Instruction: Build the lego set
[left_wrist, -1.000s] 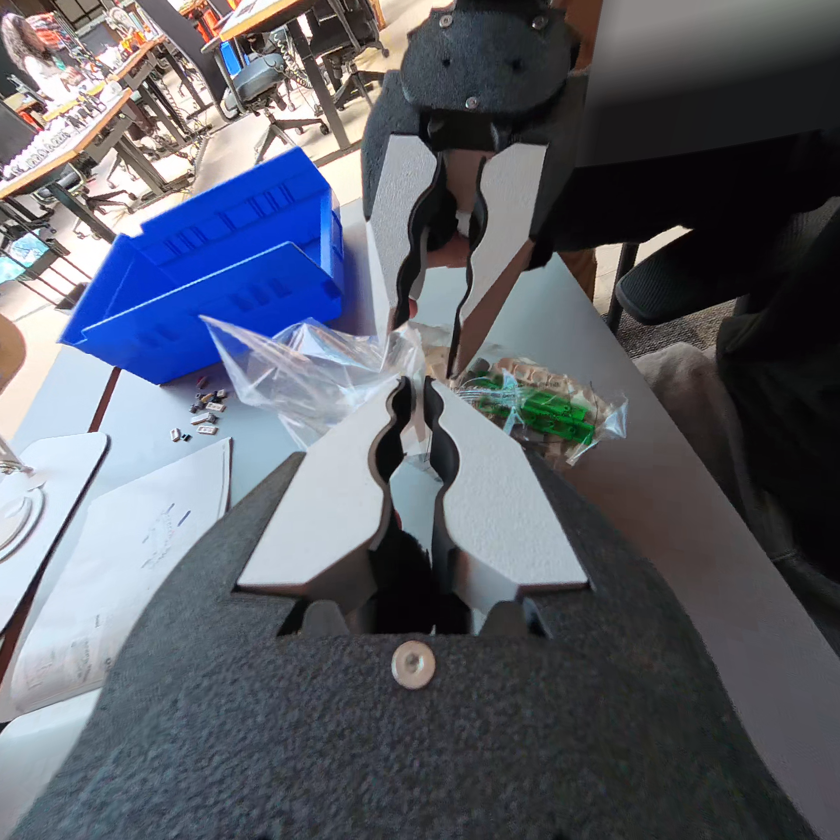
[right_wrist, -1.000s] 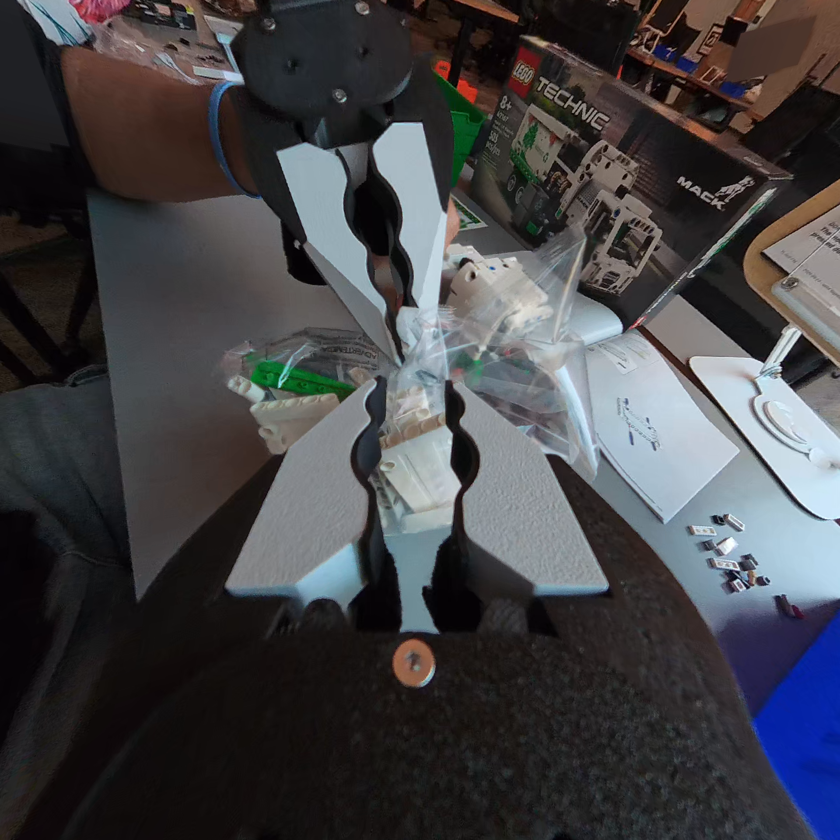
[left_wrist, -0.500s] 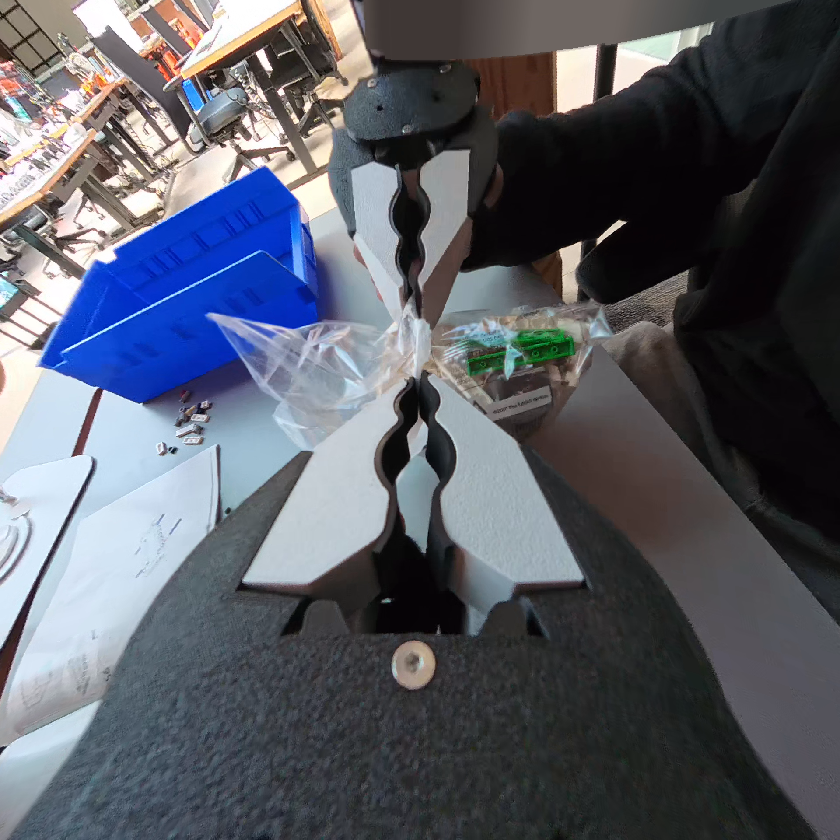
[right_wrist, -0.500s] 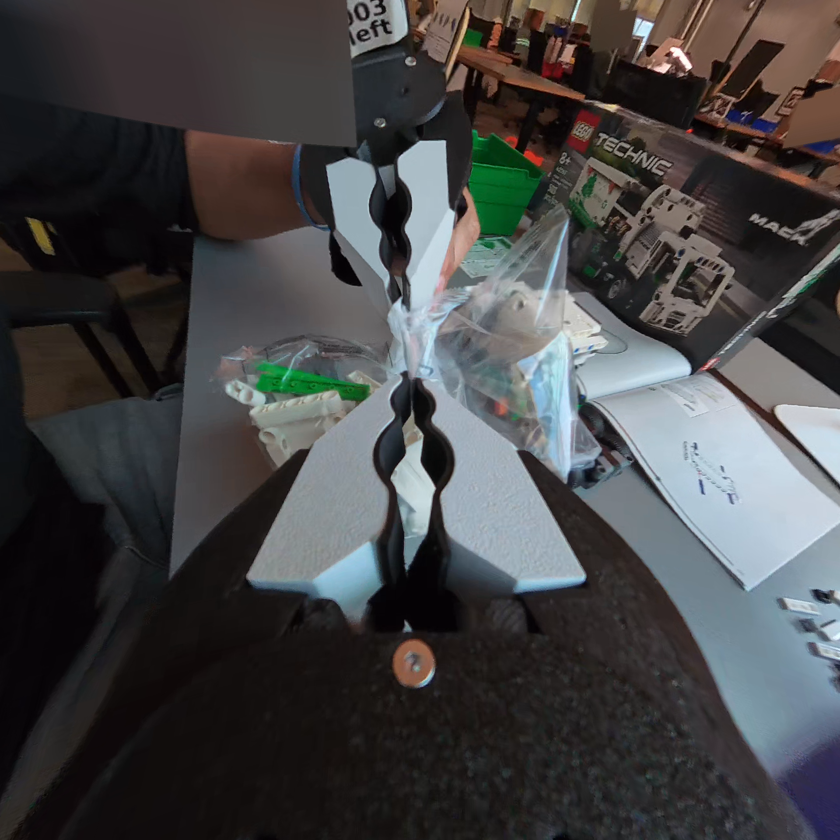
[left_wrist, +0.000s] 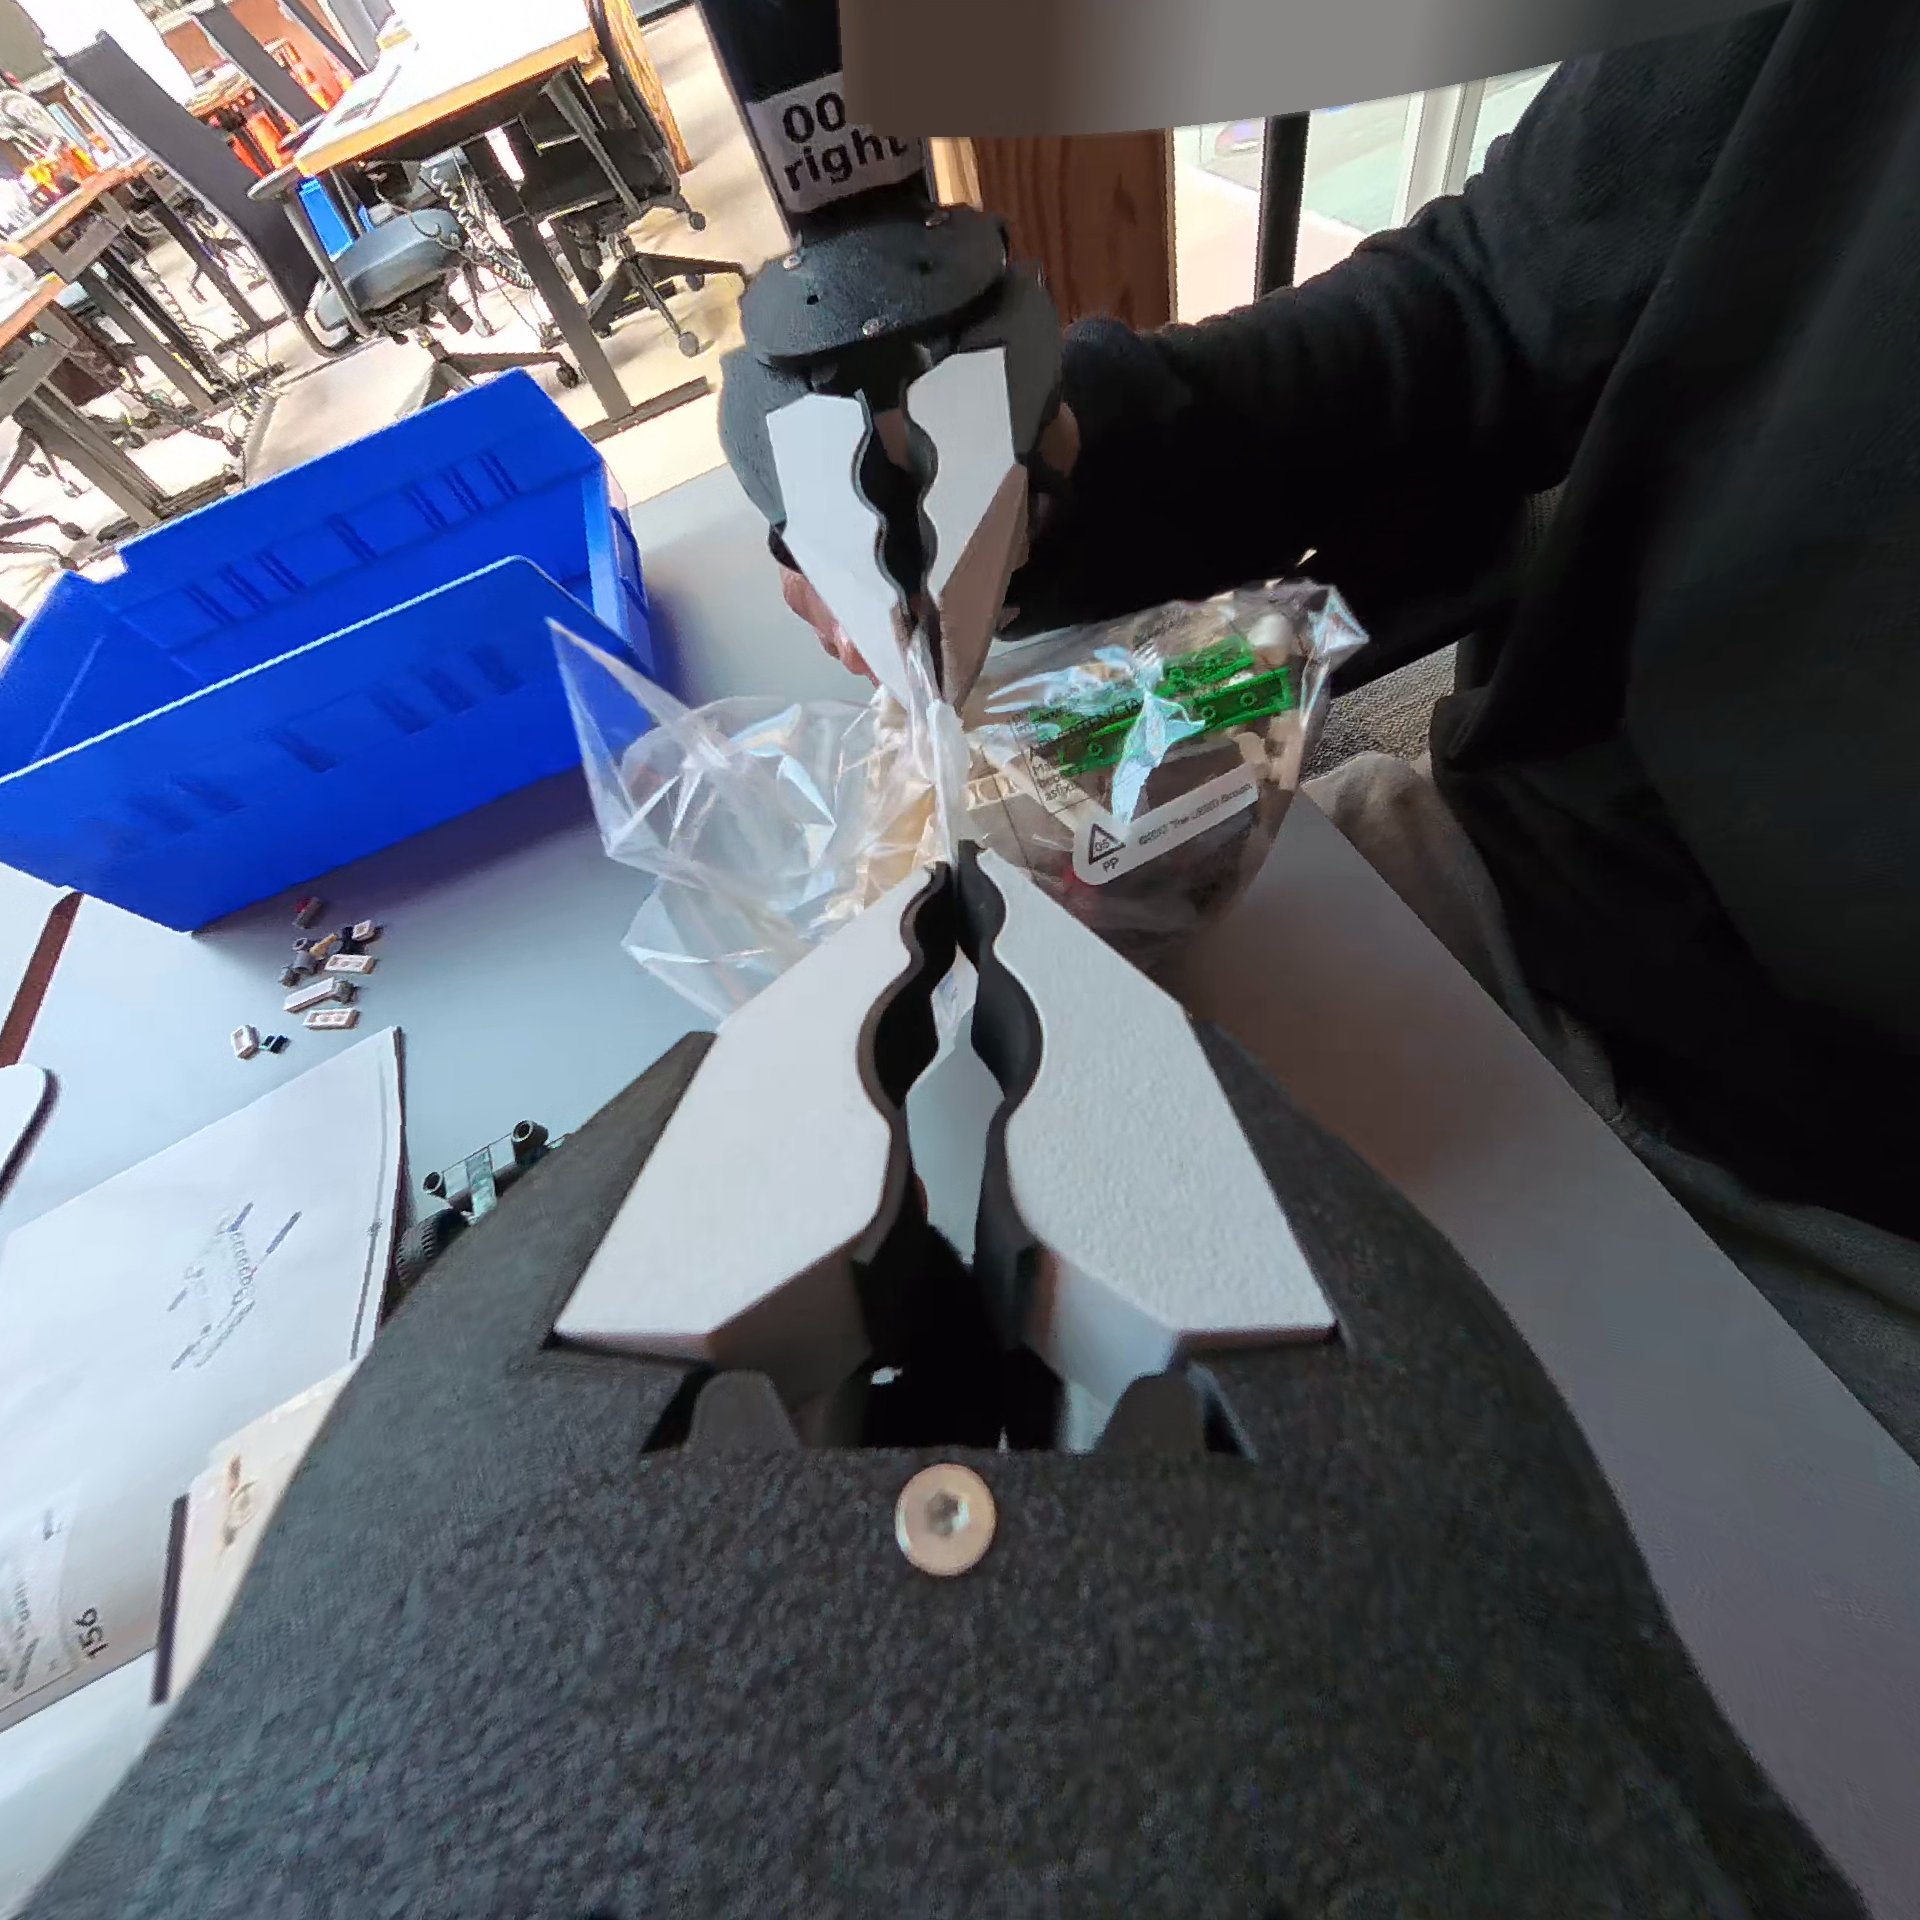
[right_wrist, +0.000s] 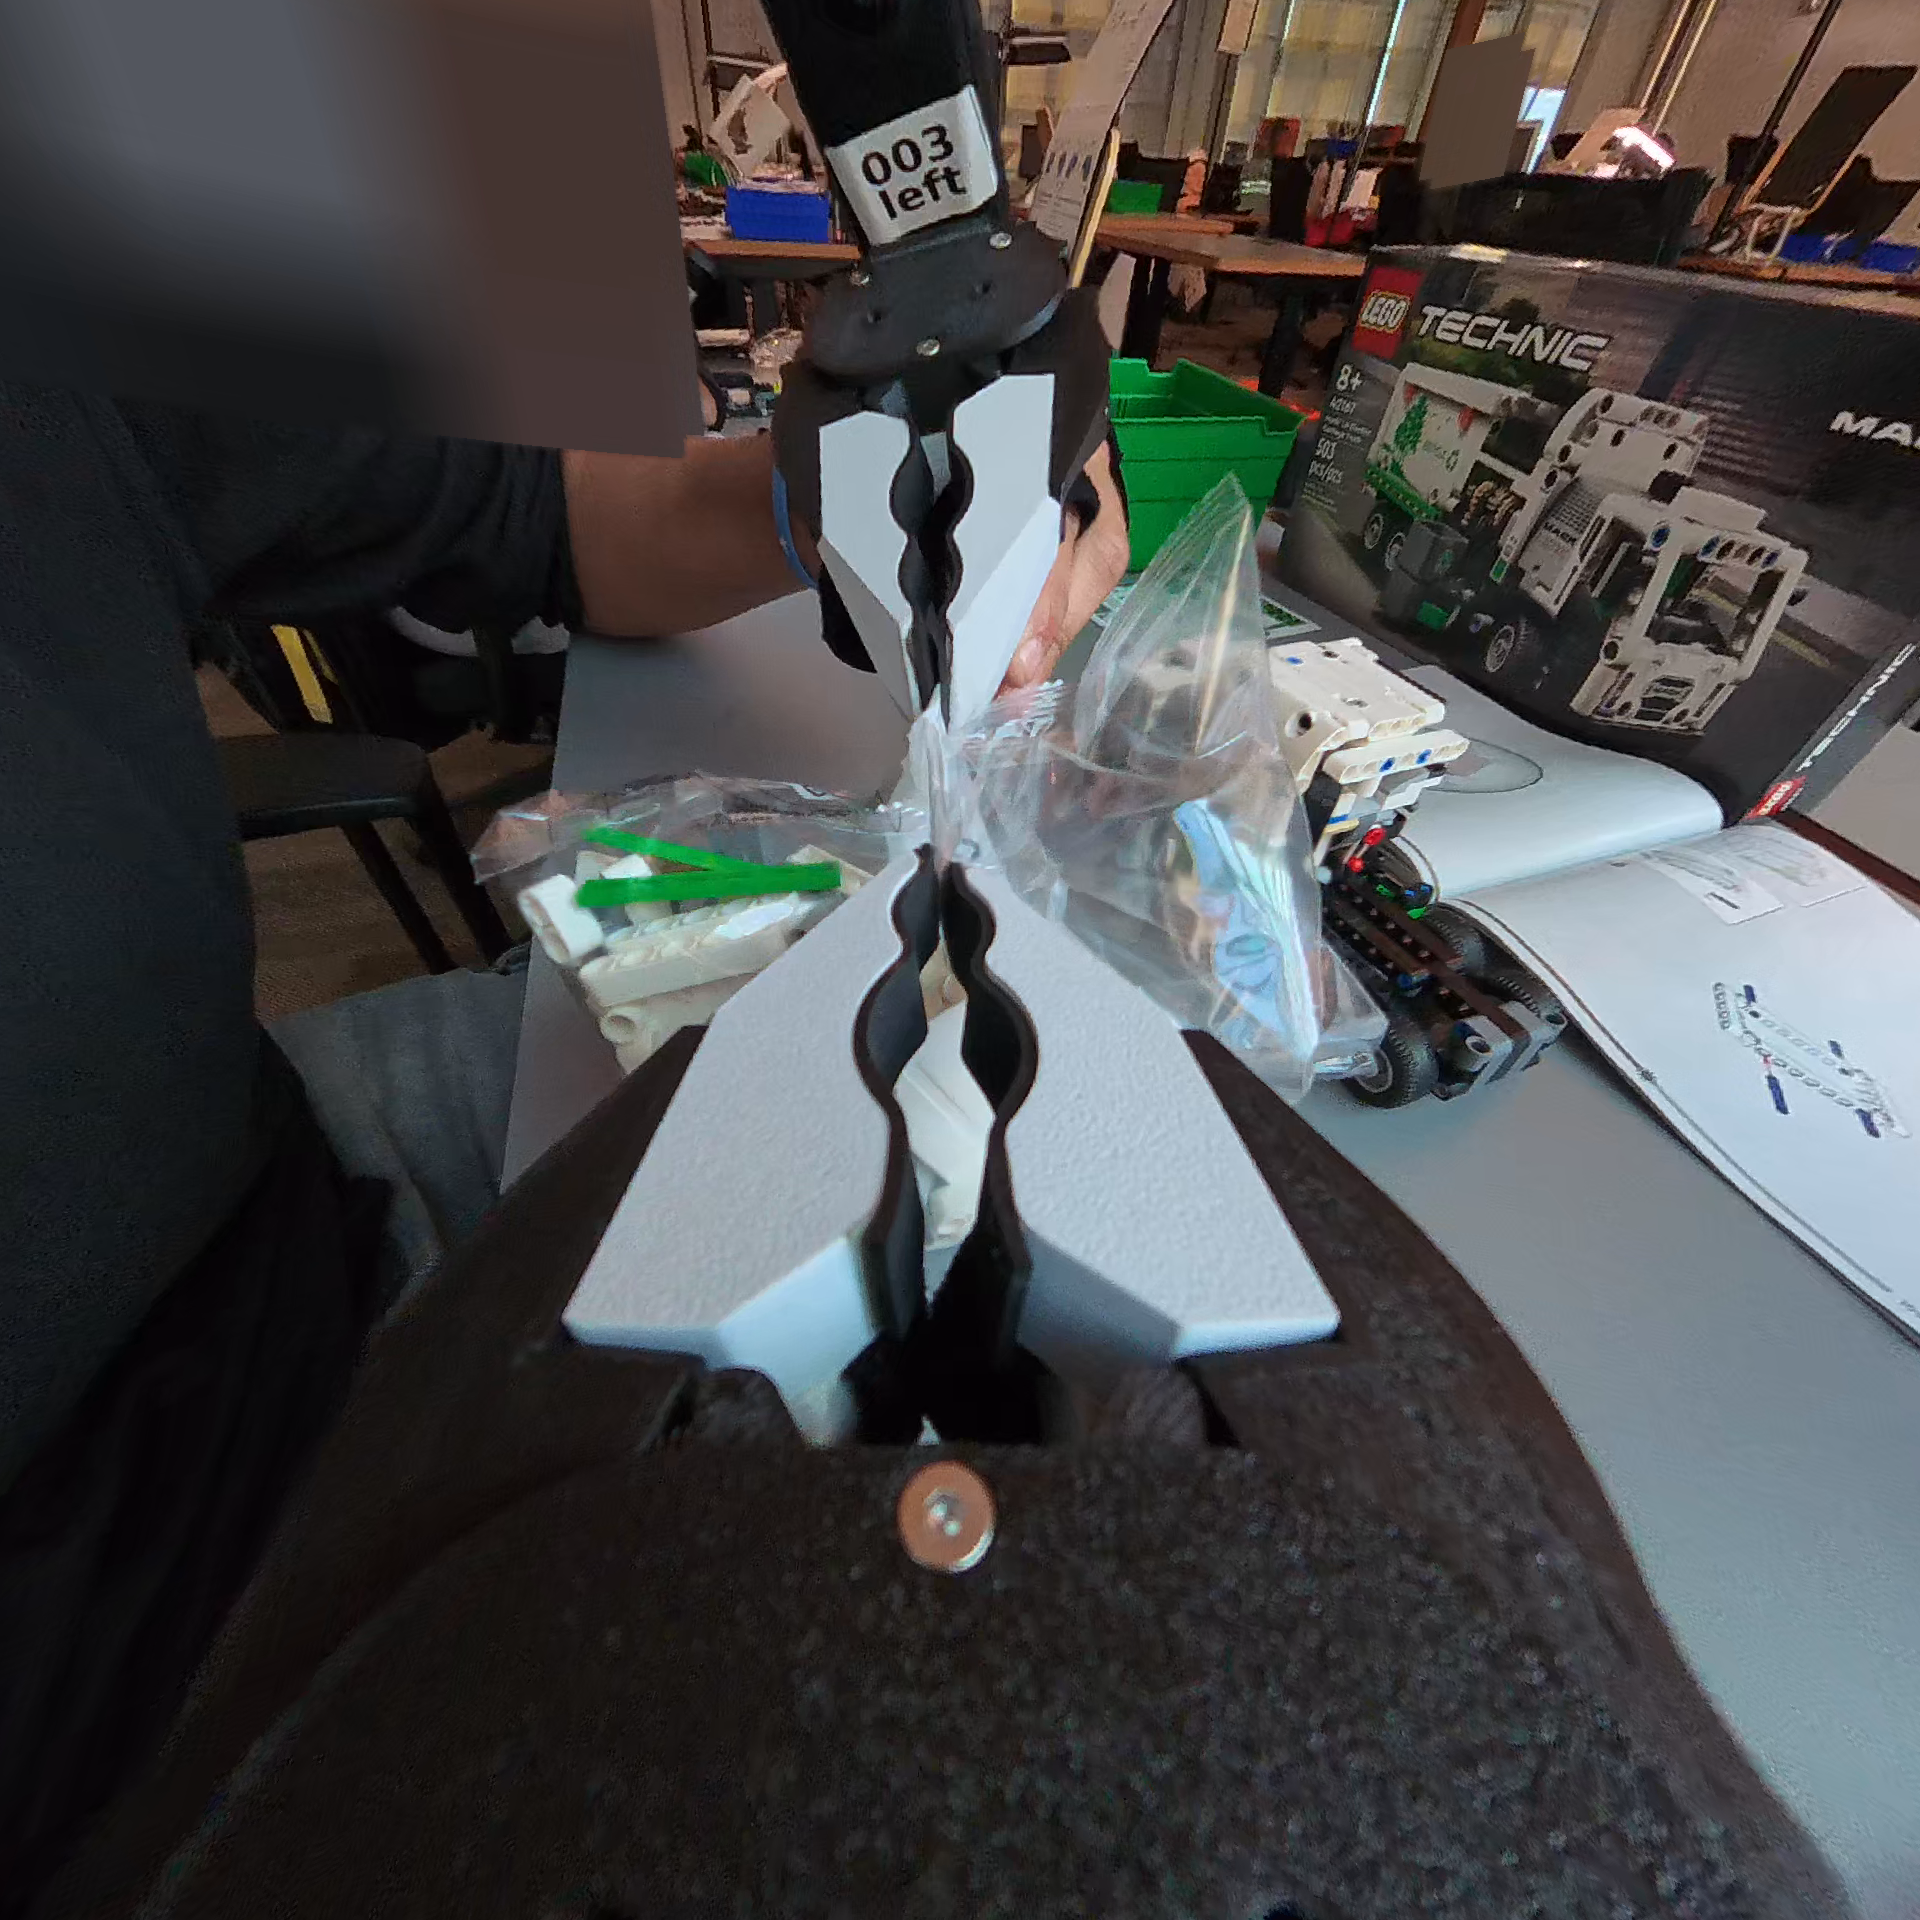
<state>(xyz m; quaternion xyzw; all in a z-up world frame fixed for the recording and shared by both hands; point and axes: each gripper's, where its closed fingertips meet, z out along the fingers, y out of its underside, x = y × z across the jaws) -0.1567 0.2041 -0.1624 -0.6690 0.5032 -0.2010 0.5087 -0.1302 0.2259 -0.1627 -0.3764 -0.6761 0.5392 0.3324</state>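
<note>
Both claws are seen closed on the same clear bag, tip facing tip. The left claw is pinched tight on a twisted bit of film at the bag's top edge; the right claw is clamped on the film just opposite. The bag is held up off the tabletop, hanging to one side of the two grips.

Judged: the opposed grips are set for pulling the film apart, so the bag can be torn open and its parts got out.

In the right wrist view the same pairing is shown from the other side: right claw below, left claw above, the bag bulging with dark and white pieces.

A second bag, with green beams and white parts, is left lying on the tabletop near the edge, unopened as far as can be told.

The part-built truck is parked just behind the held bag, beside the open manual. The set box is stood at the back.

A blue bin and a scatter of small loose pieces are noted on the far side
</note>
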